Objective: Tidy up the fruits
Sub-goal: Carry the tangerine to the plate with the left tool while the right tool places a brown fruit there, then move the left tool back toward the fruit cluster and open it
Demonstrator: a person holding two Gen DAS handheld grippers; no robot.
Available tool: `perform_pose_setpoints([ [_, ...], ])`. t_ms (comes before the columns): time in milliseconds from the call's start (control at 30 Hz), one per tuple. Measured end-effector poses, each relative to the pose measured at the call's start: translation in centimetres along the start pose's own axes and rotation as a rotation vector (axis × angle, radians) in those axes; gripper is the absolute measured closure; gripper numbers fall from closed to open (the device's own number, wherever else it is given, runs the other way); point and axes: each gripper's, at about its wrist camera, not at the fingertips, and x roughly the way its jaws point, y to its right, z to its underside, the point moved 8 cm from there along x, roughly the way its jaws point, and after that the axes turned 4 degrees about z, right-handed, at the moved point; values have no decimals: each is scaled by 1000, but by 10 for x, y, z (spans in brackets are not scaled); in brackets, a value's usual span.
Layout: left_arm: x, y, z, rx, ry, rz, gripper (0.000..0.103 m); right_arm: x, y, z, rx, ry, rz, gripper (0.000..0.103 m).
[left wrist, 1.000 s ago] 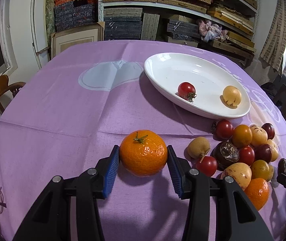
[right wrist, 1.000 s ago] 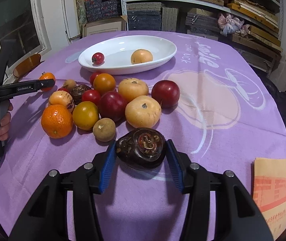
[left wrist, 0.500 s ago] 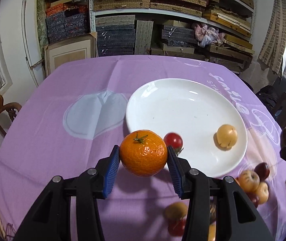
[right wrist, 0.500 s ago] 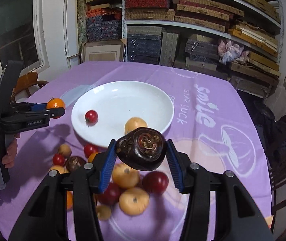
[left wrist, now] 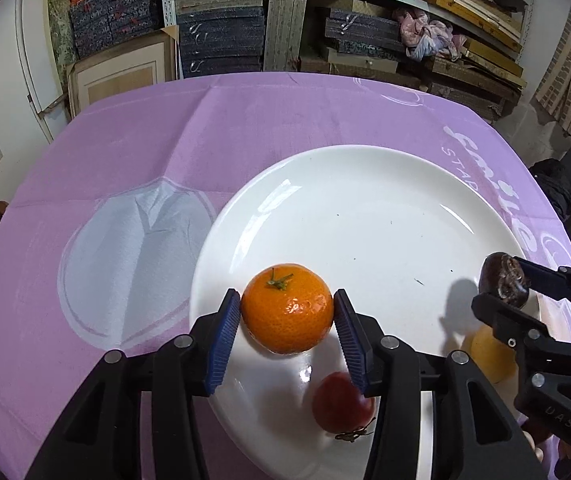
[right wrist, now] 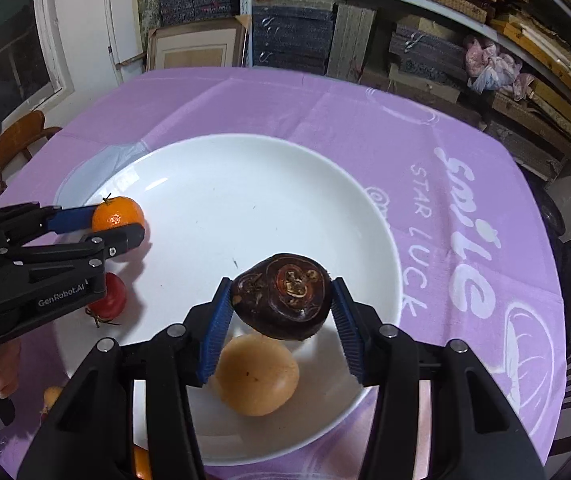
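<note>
Purple cloth (right wrist: 465,216) on the surface reads "smile STAR LUCK". White plate (left wrist: 365,216), edge-on 1 s ago, now lies below both grippers. Left gripper (left wrist: 287,316), marked "GenRobot.AI", jaws clamped on tangerine (left wrist: 287,309); right gripper (right wrist: 281,300) grips dark fruit (right wrist: 281,295), possibly mangosteen.

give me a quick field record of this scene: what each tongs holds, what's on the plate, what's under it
left tongs: shut on a mandarin orange, over the plate's near-left part
right tongs: shut on a dark brown fruit, over the plate's near side
plate: white, round
on plate: red tomato with stem, yellow round fruit
surface: purple tablecloth with white print
background: shelves of stacked boxes
</note>
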Motion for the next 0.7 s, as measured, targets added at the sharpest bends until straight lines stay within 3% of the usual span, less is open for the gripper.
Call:
perform_pose_setpoints([
  [100,-13,-1,-1,17,36,-26,37,-15,6,-1,34,63,1,54],
  [200,-36,-8,-2,3,73,-24,35,-61,18,-2,90,185,-13,50],
  [267,-54,-17,1,-24,91,-14,33,-99,24,4,105,269,-4,41],
  [333,-74,-27,9,-49,113,-10,29,-137,28,18,110,357,15,16],
  [400,-94,-35,26,-73,139,-10,23,-170,31,40,116,439,40,7],
  [533,-112,-37,75,-82,157,-37,18,-199,40,89,194,519,33,5],
  [633,-110,-28,108,-24,141,-95,18,-205,45,126,289,581,-30,4],
  [700,-108,-22,124,8,133,-124,18,-205,48,141,302,590,-14,4],
])
